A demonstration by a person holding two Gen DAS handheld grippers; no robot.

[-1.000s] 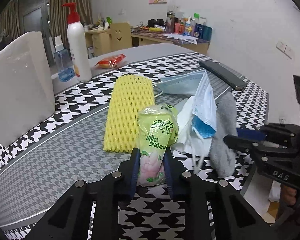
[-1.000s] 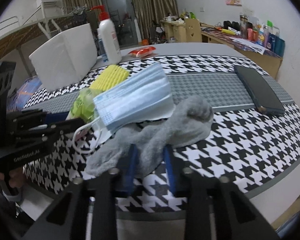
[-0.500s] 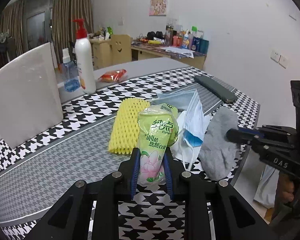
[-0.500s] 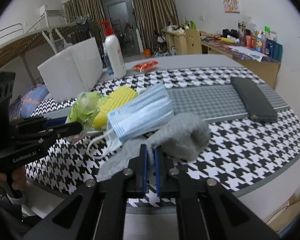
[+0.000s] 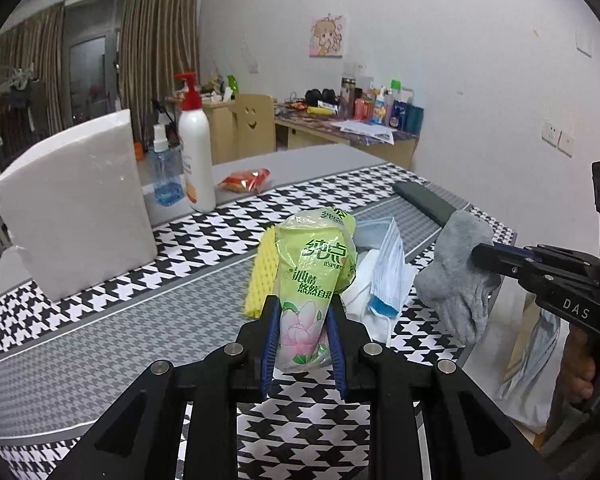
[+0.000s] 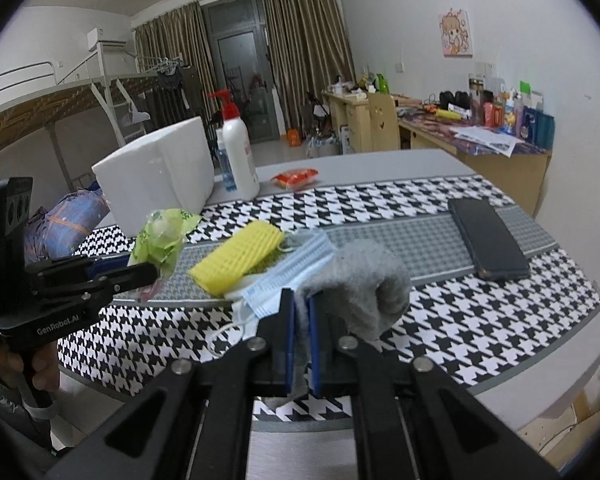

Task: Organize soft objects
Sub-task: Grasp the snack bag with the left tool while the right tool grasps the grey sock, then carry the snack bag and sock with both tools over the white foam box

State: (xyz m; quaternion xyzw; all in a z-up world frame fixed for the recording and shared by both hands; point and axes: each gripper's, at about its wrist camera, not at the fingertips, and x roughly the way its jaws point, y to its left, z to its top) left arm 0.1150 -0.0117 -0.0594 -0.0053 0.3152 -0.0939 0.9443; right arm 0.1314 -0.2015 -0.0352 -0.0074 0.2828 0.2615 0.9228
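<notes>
A green tissue packet (image 5: pixel 314 280) is clamped upright between the blue pads of the left gripper (image 5: pixel 302 332), raised clear of the houndstooth desk (image 5: pixel 100 320). A grey sock (image 6: pixel 360 280) is pinched tightly between the nearly closed fingers of the right gripper (image 6: pixel 301 320), its bulk drooping toward 3 o'clock of the fingertips and lifted off the desk; this gripper's fingers have just been closing, with the sock between them. In the left wrist view the sock is seen hanging at 3 o'clock from the packet, held by the right gripper, which enters from the right edge. On the desk, a yellow foam net (image 6: pixel 236 258) is laid at 10 o'clock from the sock, and a blue face mask (image 6: pixel 292 268) is piled beside it on white cloth, just under the sock. A dark phone (image 6: pixel 488 238) is placed well apart at 2 o'clock. At 11 o'clock, near the far edge, a white foam block (image 6: pixel 160 172), a pump bottle (image 6: pixel 238 148) and a red snack pack (image 6: pixel 296 178) are stood or laid.
</notes>
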